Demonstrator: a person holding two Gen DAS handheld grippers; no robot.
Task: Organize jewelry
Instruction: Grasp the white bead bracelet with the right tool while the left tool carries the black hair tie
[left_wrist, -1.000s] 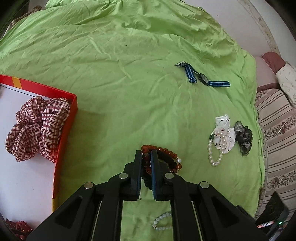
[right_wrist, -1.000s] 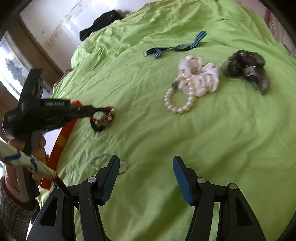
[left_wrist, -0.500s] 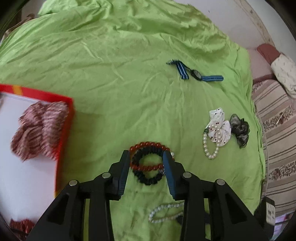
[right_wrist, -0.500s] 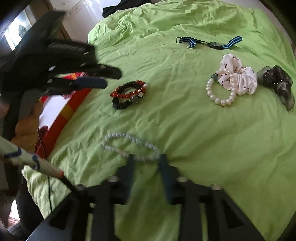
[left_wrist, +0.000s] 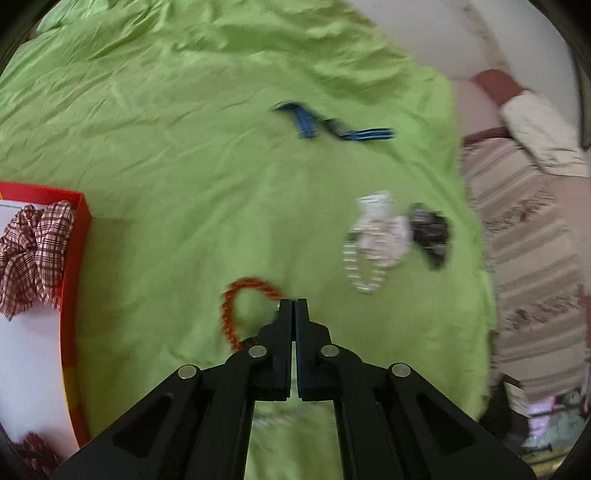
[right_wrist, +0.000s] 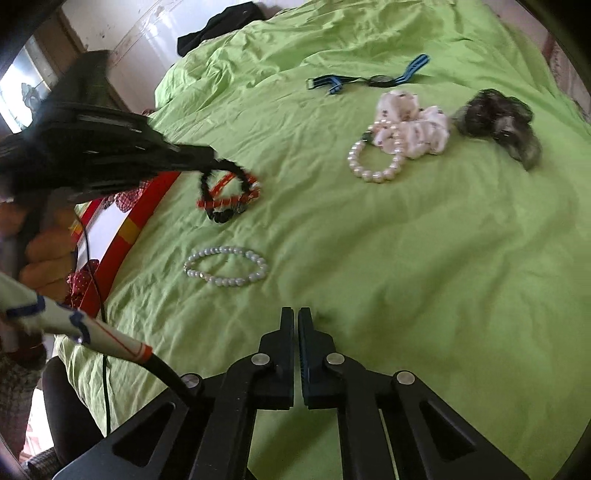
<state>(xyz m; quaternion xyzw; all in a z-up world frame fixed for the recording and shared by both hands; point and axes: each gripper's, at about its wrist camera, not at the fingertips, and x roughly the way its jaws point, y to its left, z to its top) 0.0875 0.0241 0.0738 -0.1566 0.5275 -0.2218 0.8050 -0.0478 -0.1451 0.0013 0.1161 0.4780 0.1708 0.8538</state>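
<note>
My left gripper (left_wrist: 294, 302) is shut on a red and black bead bracelet (left_wrist: 236, 306) and holds it just above the green bedspread (left_wrist: 184, 166). In the right wrist view the left gripper (right_wrist: 210, 157) hangs the bracelet (right_wrist: 229, 192) from its tips. My right gripper (right_wrist: 296, 314) is shut and empty, a little short of a pale bead bracelet (right_wrist: 225, 265) lying flat. A red box (left_wrist: 79, 258) with a white floor holds a checked scrunchie (left_wrist: 33, 251) at the left.
A pearl bracelet (right_wrist: 375, 160) touches a white dotted scrunchie (right_wrist: 410, 125), with a dark scrunchie (right_wrist: 498, 122) beside it. A blue-strapped watch (right_wrist: 369, 78) lies farther back. A striped cushion (left_wrist: 532, 258) lies off the bed's right edge.
My left gripper, open around the bead bracelet half a second ago, has shut on it and lifted it. My right gripper has gone from wide open to shut.
</note>
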